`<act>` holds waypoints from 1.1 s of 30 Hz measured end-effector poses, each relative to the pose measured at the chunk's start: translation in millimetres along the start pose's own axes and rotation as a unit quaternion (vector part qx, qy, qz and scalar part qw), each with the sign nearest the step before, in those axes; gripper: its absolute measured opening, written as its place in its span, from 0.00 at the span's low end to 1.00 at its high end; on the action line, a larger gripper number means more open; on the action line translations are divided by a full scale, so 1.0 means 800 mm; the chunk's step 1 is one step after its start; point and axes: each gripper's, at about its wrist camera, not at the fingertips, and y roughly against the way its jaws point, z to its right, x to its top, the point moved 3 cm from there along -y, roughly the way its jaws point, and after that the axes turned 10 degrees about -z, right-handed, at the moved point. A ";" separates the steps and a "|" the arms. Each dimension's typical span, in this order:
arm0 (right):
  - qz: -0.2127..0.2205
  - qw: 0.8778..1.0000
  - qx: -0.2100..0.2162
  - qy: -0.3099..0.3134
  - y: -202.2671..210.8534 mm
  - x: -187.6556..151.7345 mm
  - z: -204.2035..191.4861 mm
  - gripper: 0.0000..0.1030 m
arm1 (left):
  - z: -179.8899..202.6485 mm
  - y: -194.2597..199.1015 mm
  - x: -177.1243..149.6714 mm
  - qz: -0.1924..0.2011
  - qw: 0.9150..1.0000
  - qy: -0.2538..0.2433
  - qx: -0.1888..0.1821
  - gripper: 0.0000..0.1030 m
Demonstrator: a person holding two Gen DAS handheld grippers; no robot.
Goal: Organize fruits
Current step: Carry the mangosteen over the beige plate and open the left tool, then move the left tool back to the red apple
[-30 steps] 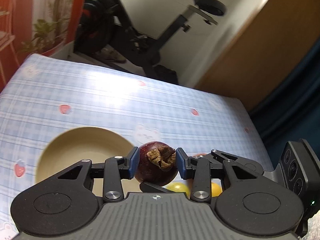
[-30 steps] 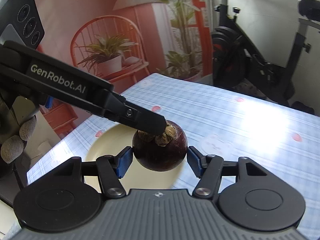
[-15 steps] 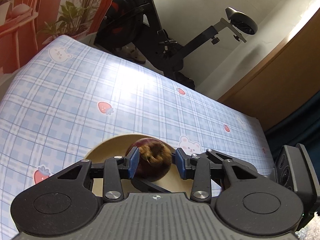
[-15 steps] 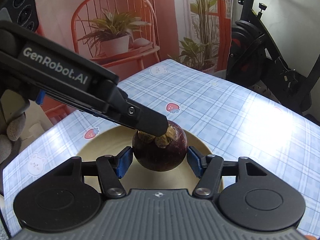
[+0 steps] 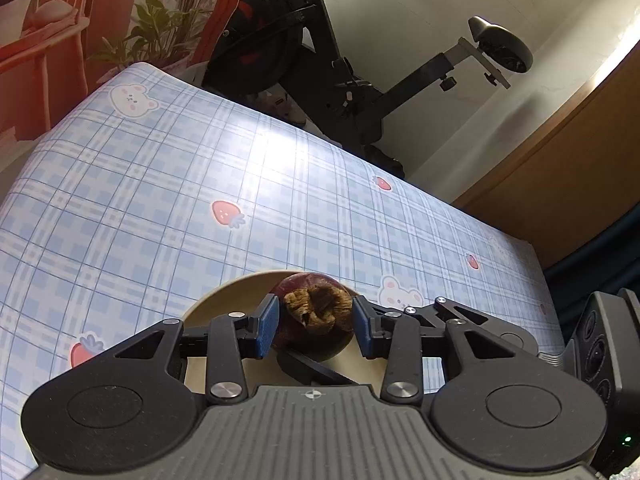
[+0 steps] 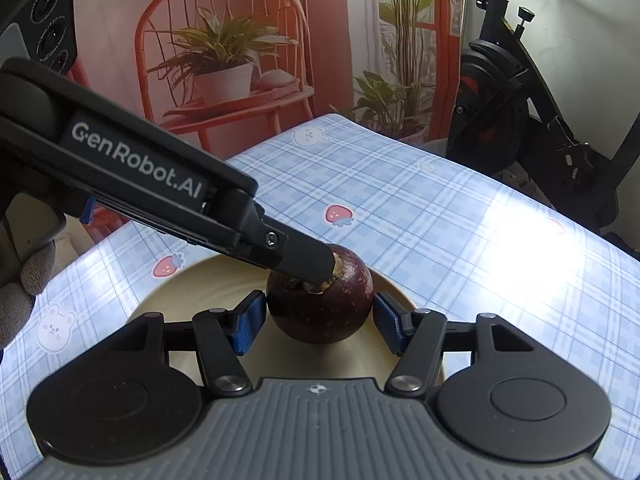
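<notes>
1. Dark purple and round, the mangosteen (image 6: pixel 320 304) sits between both of my grippers, over the cream plate (image 6: pixel 180 292).
2. My left gripper (image 5: pixel 314 322) has its blue pads (image 5: pixel 267 320) at either side of the fruit's upper part, close beside the dried brown calyx (image 5: pixel 318 308); from its own camera the pads look pressed against the skin, so I read it as clamped on the mangosteen.
3. From the right wrist view, one black finger (image 6: pixel 296 256) of the left gripper comes down slantwise from the left and its tip rests on top of the fruit at the calyx.
4. My right gripper (image 6: pixel 320 322) stands spread: its blue pads (image 6: pixel 248 322) flank the mangosteen, the left pad almost at the skin, the right one with a small gap showing. It grips nothing.
5. I cannot tell whether the fruit's underside touches the plate or hangs just above it.
6. The plate lies on a blue checked tablecloth (image 5: pixel 160 200) printed with strawberries and bears.
7. Beyond the table's far edge stands a black exercise bike (image 5: pixel 340 60), and to the left a backdrop (image 6: pixel 224 40) shows a red chair with potted plants.
8. My gloved left hand (image 6: pixel 24 280) shows at the left edge of the right wrist view.
</notes>
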 end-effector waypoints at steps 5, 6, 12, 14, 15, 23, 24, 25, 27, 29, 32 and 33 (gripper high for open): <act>0.001 1.000 -0.008 -0.013 0.021 -0.012 0.008 0.60 | 0.014 0.005 -0.003 0.008 1.000 -0.003 0.025 0.40; 0.004 1.000 -0.009 -0.016 0.027 -0.015 0.009 0.60 | 0.018 0.009 -0.005 0.012 1.000 -0.005 0.029 0.40; 0.029 0.999 -0.012 -0.045 0.071 -0.041 0.021 0.61 | 0.046 0.034 -0.017 0.031 0.998 -0.023 0.057 0.40; 0.039 0.998 -0.016 -0.050 0.087 -0.051 0.025 0.61 | 0.058 0.042 -0.023 0.040 0.996 -0.031 0.069 0.40; 0.045 0.997 -0.019 -0.054 0.097 -0.058 0.028 0.61 | 0.063 0.046 -0.026 0.044 0.996 -0.036 0.076 0.40; 0.080 0.990 -0.053 -0.105 0.162 -0.111 0.062 0.61 | 0.118 0.065 -0.058 0.080 0.989 -0.069 0.107 0.40; 0.083 0.988 -0.057 -0.113 0.169 -0.120 0.068 0.61 | 0.125 0.065 -0.062 0.083 0.987 -0.075 0.111 0.40; 0.085 0.987 -0.060 -0.121 0.176 -0.129 0.074 0.61 | 0.132 0.064 -0.066 0.086 0.987 -0.079 0.115 0.40; 0.089 0.984 -0.067 -0.137 0.190 -0.146 0.086 0.61 | 0.144 0.063 -0.075 0.089 0.986 -0.080 0.116 0.40; 0.094 0.982 -0.080 -0.145 0.203 -0.163 0.095 0.61 | 0.155 0.060 -0.084 0.094 0.986 -0.079 0.115 0.40; 0.101 0.978 -0.094 -0.155 0.220 -0.181 0.108 0.61 | 0.170 0.056 -0.098 0.105 0.984 -0.084 0.116 0.40; 0.102 0.977 -0.096 -0.157 0.225 -0.186 0.111 0.61 | 0.175 0.056 -0.103 0.107 0.984 -0.086 0.116 0.40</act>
